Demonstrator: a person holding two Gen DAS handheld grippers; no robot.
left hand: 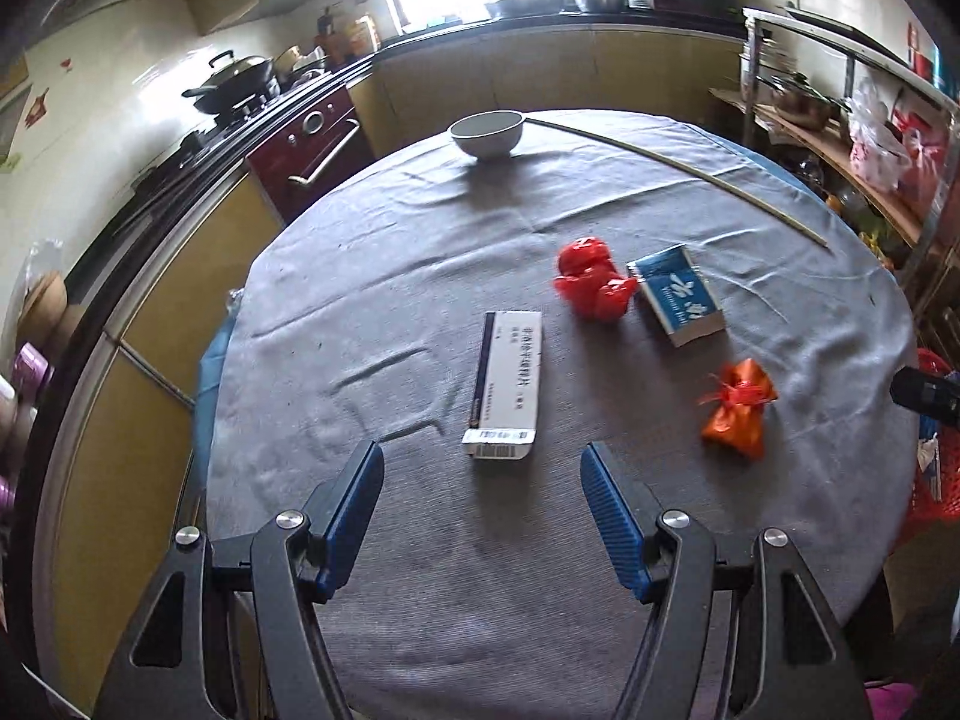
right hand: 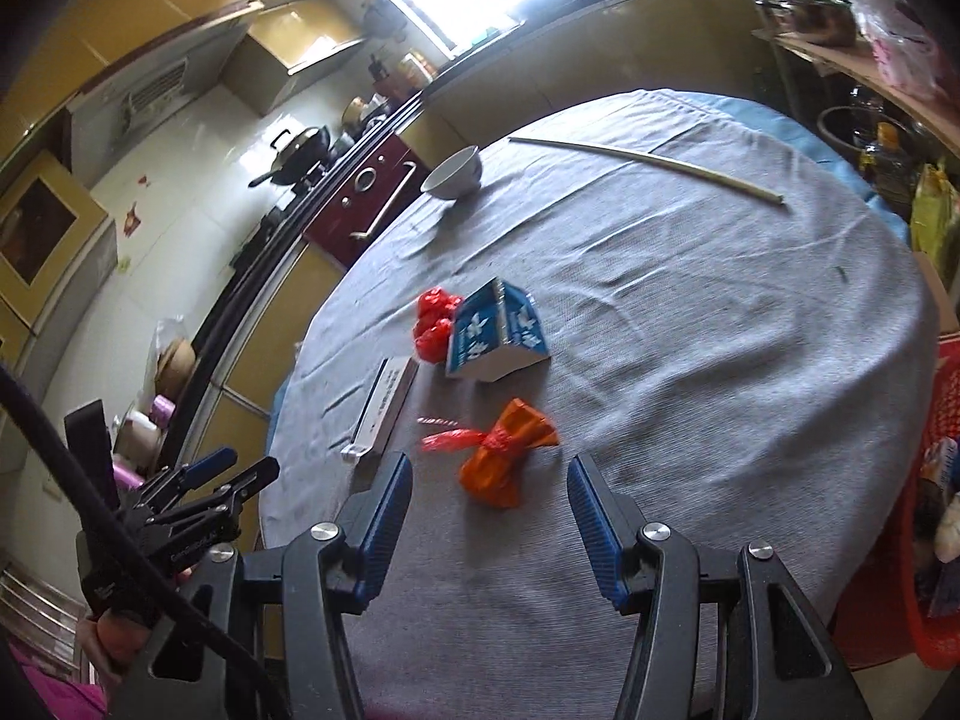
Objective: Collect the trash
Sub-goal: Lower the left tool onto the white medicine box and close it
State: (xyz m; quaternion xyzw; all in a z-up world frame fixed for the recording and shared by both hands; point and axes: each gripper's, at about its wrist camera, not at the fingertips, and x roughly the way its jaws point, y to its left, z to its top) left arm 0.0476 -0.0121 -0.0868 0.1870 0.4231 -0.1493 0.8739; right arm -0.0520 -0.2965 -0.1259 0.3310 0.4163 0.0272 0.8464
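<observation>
Both grippers, L (left hand: 483, 468) & R (right hand: 489, 474), open; empty.

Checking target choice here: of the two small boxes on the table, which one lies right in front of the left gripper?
The long white box, lying flat just ahead of the open left gripper. The blue box sits farther off, beside the red bag.

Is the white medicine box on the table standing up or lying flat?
Lying flat. The white medicine box rests on its broad face on the grey tablecloth, printed side up, barcode end toward the camera.
</observation>
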